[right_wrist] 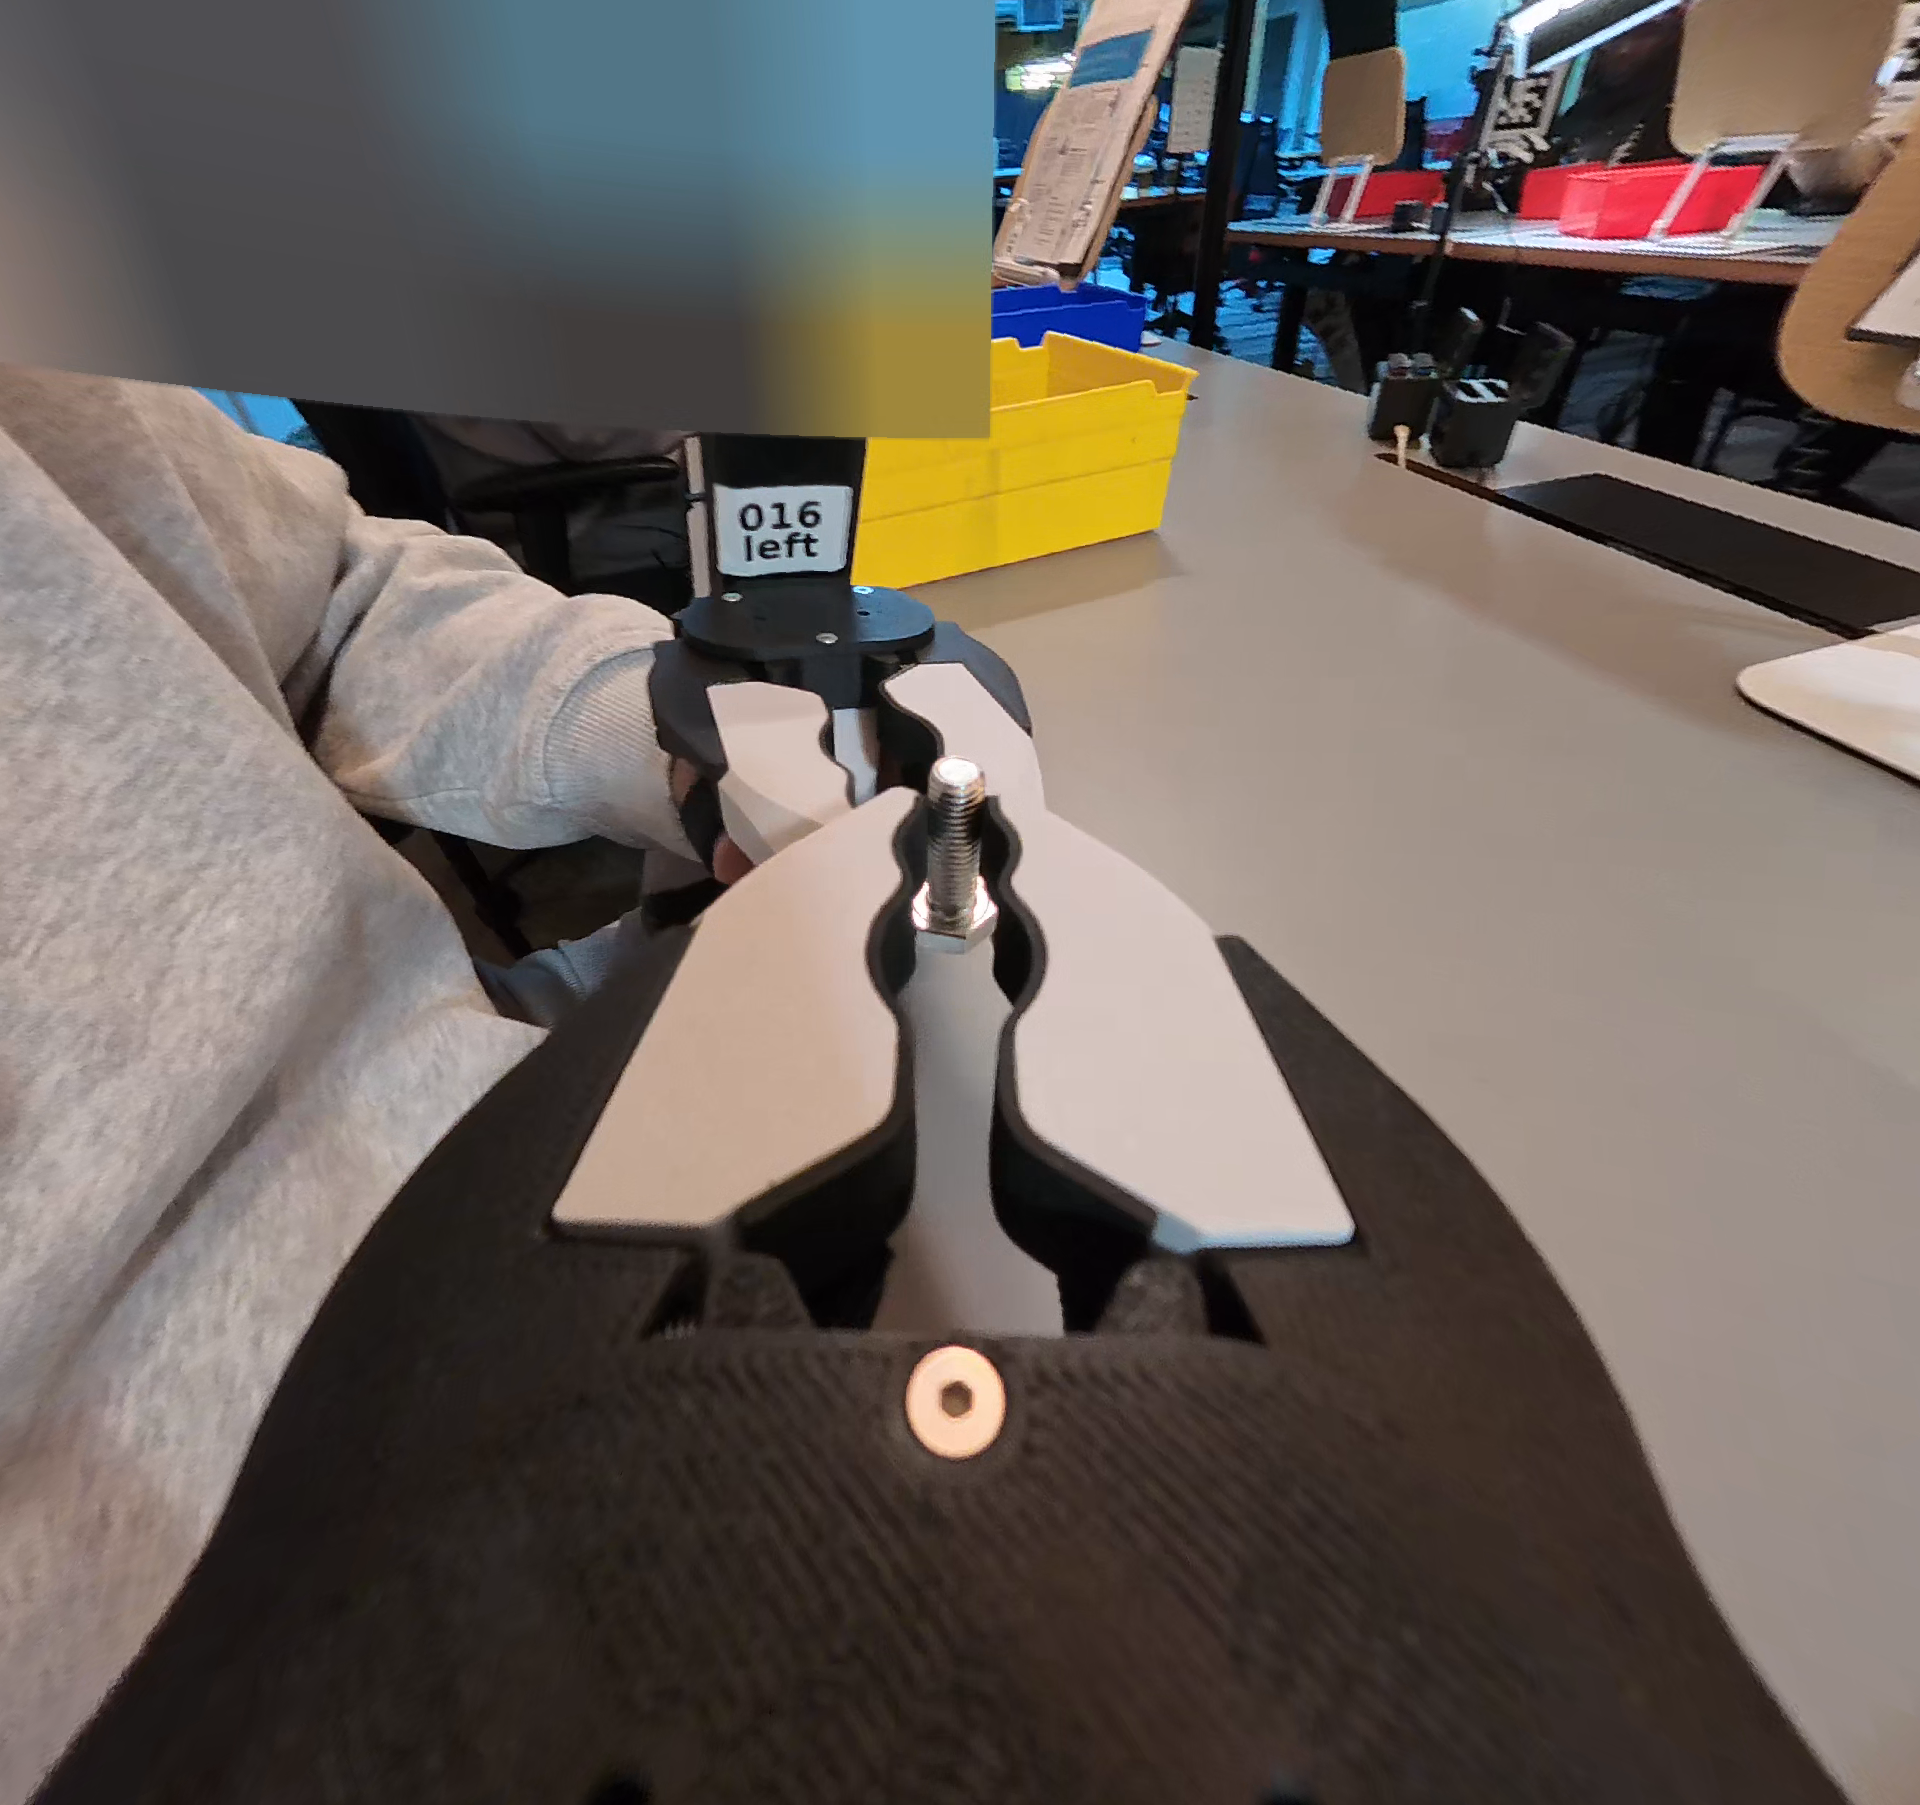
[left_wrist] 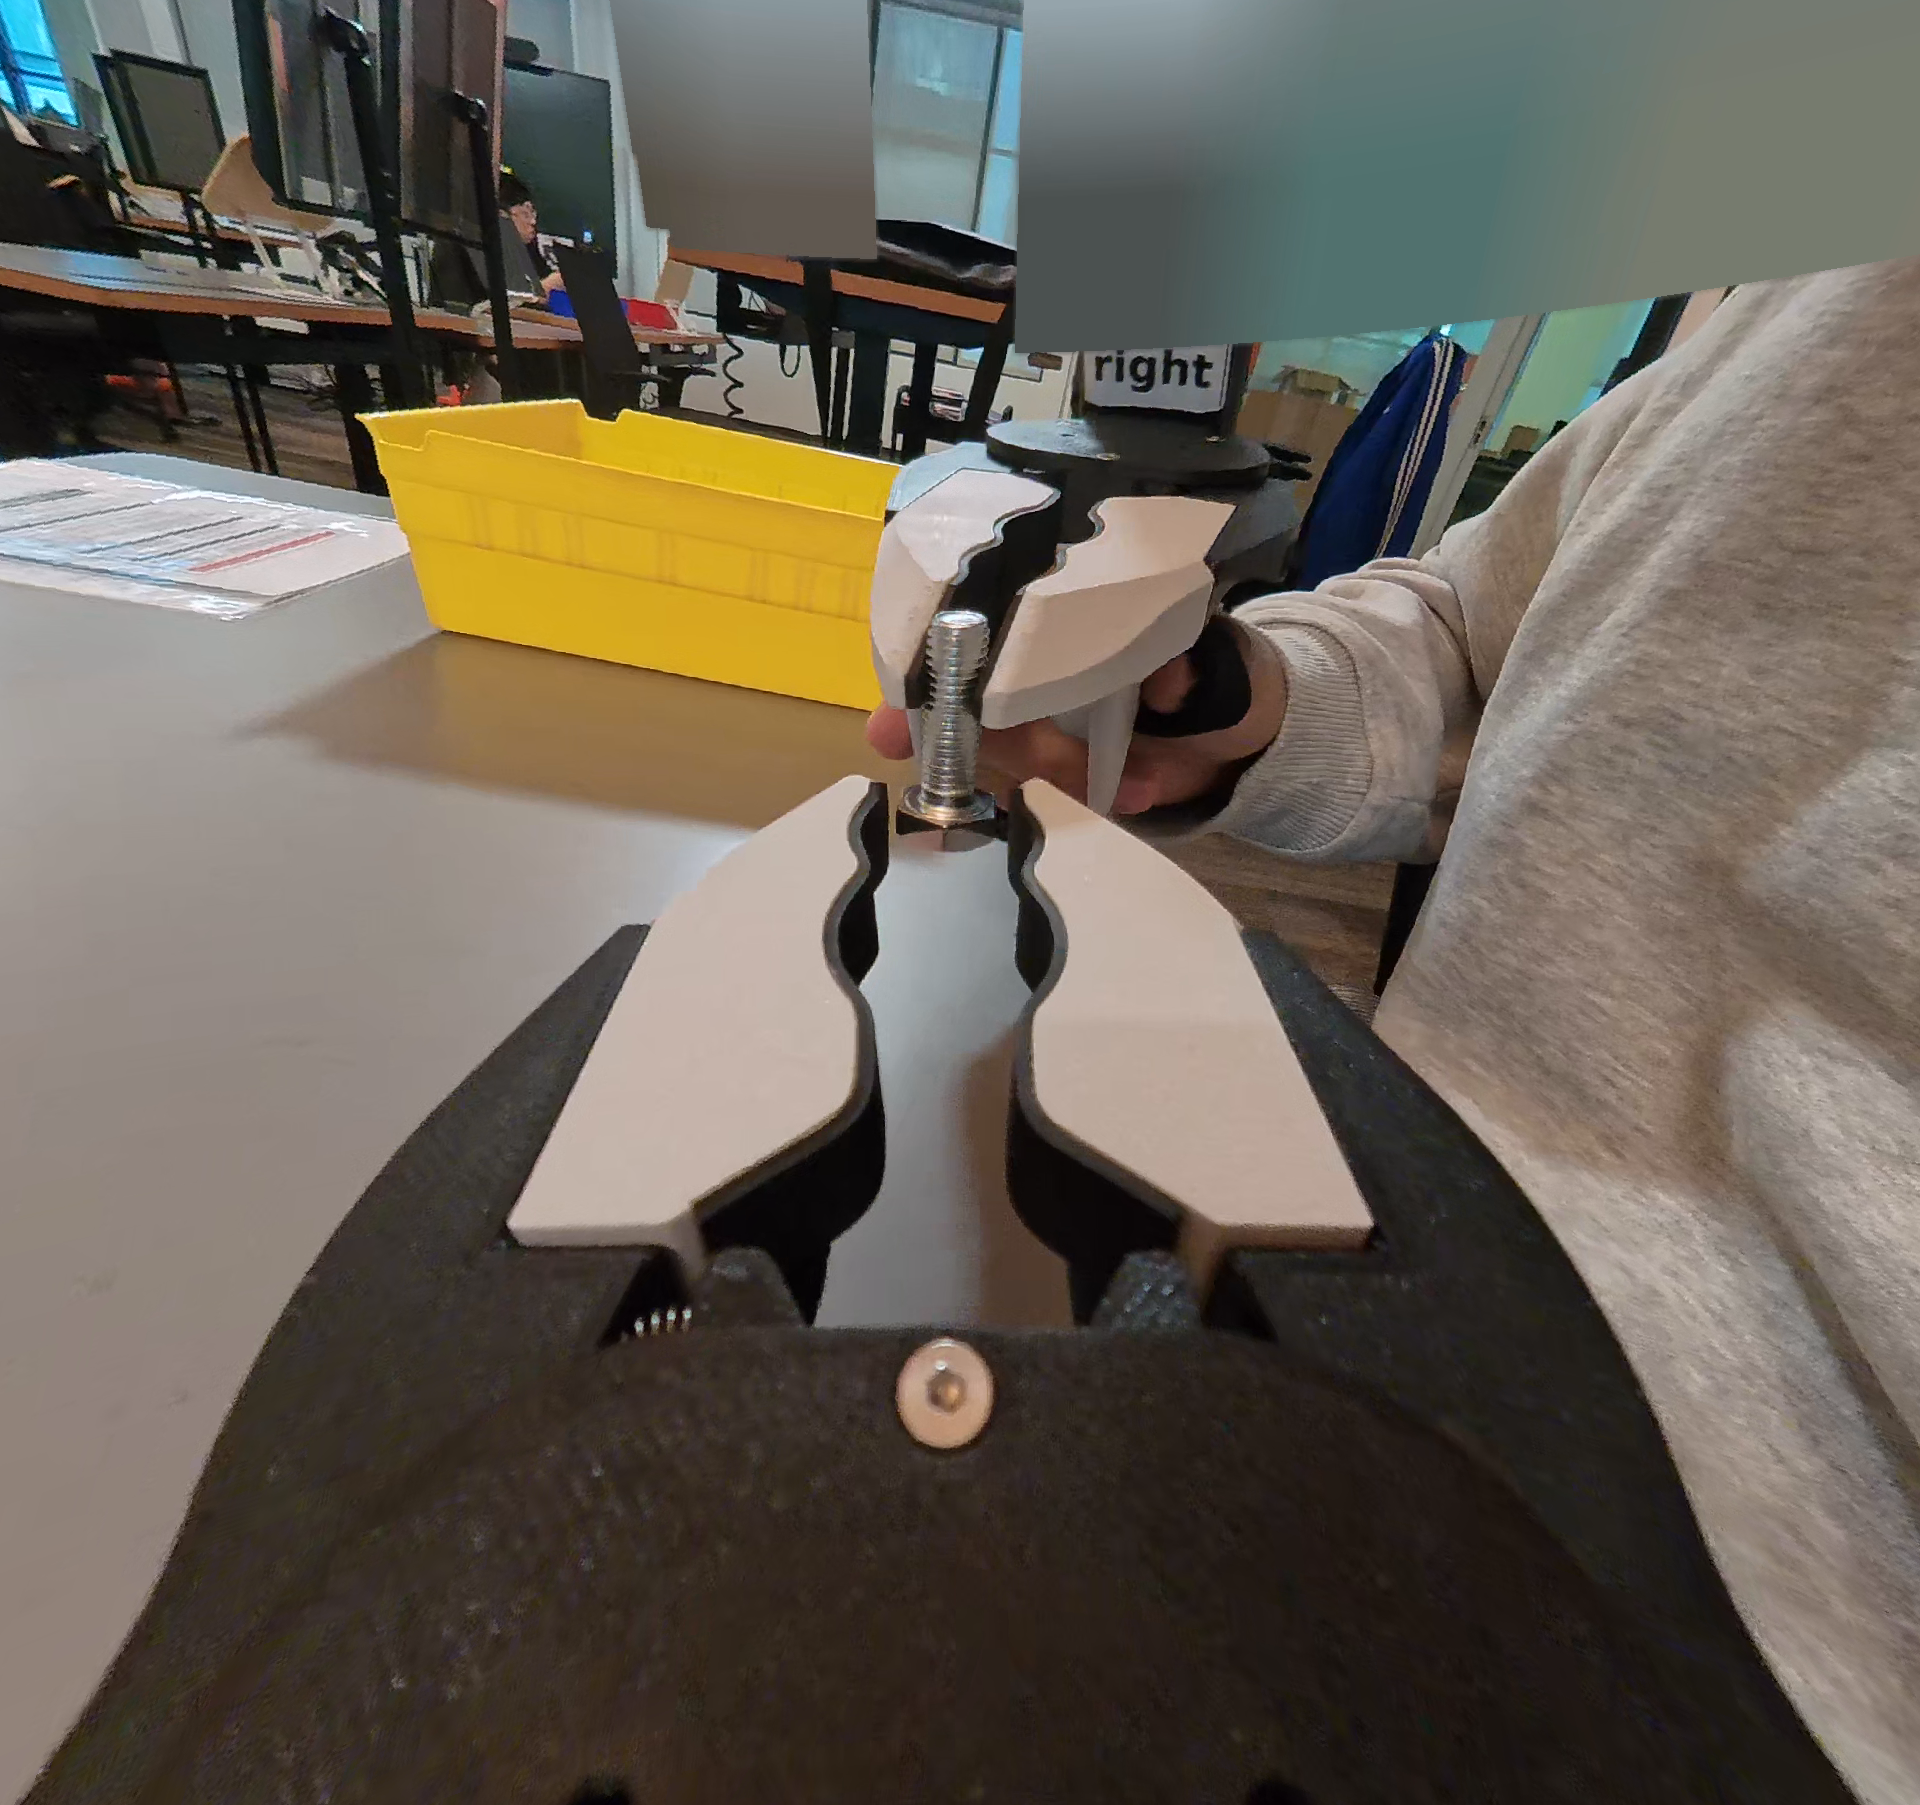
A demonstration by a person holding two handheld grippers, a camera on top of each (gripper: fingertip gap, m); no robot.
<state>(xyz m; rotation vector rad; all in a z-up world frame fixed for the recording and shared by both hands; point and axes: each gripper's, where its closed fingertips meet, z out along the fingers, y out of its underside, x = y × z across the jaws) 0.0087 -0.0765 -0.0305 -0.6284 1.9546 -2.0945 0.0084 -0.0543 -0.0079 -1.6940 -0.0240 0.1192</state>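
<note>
A silver bolt (left_wrist: 954, 706) stands upright over the grey table (left_wrist: 260, 924), with a hex nut (left_wrist: 948, 820) at its lower end. My left gripper (left_wrist: 948, 805) has its tips closed on that nut from the near side. My right gripper (left_wrist: 951, 706) comes in from the far side, tilted down, and is shut on the threaded shaft. In the right wrist view the bolt (right_wrist: 956, 851) sits in the wavy groove between the right gripper's (right_wrist: 956, 810) closed fingers, with the nut (right_wrist: 954, 927) below. The left gripper's fingers (right_wrist: 774, 779) show behind, their tips hidden.
A yellow bin (left_wrist: 644, 571) stands on the table behind the grippers; it also shows in the right wrist view (right_wrist: 1049, 467), in front of a blue bin (right_wrist: 1070, 311). A laminated sheet (left_wrist: 177, 540) lies far left. A black mat (right_wrist: 1714, 550), black holders (right_wrist: 1455, 415) and a white board (right_wrist: 1849, 695) lie to the right. A grey-sleeved person (left_wrist: 1558, 820) is close. Left and right tips are no more than a few centimetres apart.
</note>
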